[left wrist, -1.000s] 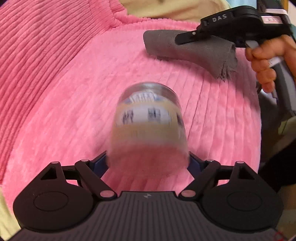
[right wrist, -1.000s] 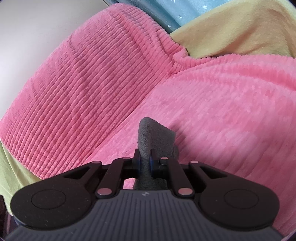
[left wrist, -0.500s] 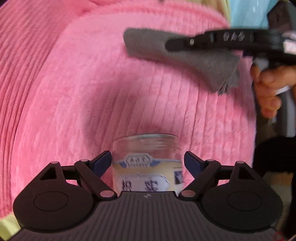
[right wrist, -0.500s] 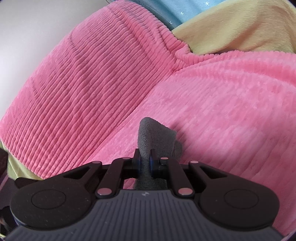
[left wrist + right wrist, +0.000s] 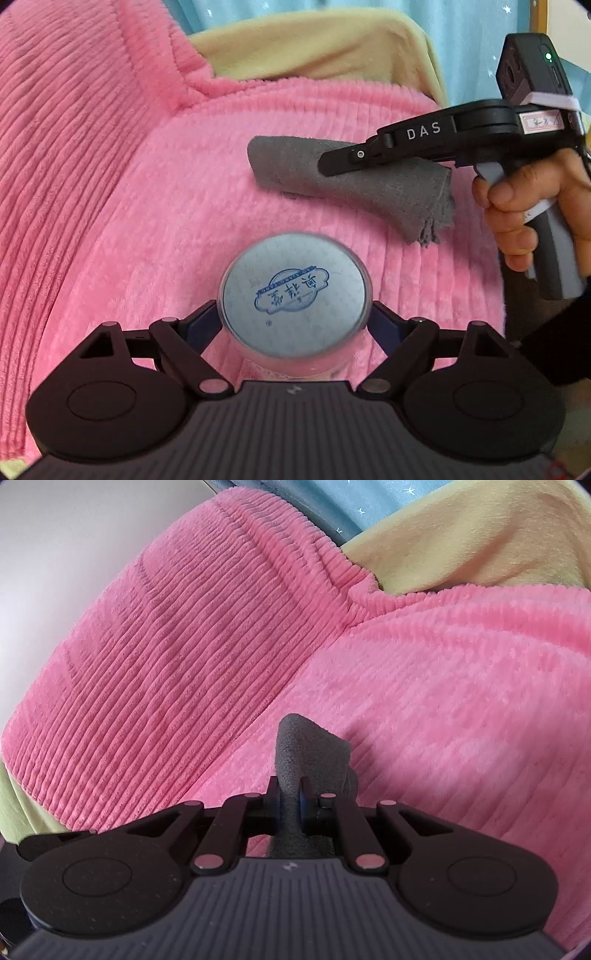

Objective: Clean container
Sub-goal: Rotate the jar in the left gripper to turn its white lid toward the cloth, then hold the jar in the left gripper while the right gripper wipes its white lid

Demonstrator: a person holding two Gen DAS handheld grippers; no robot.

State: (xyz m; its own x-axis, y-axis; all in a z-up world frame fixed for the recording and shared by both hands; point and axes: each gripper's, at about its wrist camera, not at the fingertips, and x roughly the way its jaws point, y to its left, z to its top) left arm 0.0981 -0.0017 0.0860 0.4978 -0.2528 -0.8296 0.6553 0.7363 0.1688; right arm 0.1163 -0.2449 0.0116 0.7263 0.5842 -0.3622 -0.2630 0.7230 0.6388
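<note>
The left claw (image 5: 294, 320) pinches a jar (image 5: 294, 295) by its sides above a pink blanket (image 5: 147, 221); the right claw (image 5: 290, 800) pinches a gray cloth (image 5: 310, 746).

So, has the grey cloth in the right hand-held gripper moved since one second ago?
No. In the right wrist view the grey cloth sits at the same spot against the fold of the pink blanket, clamped in the right hand-held gripper.
</note>
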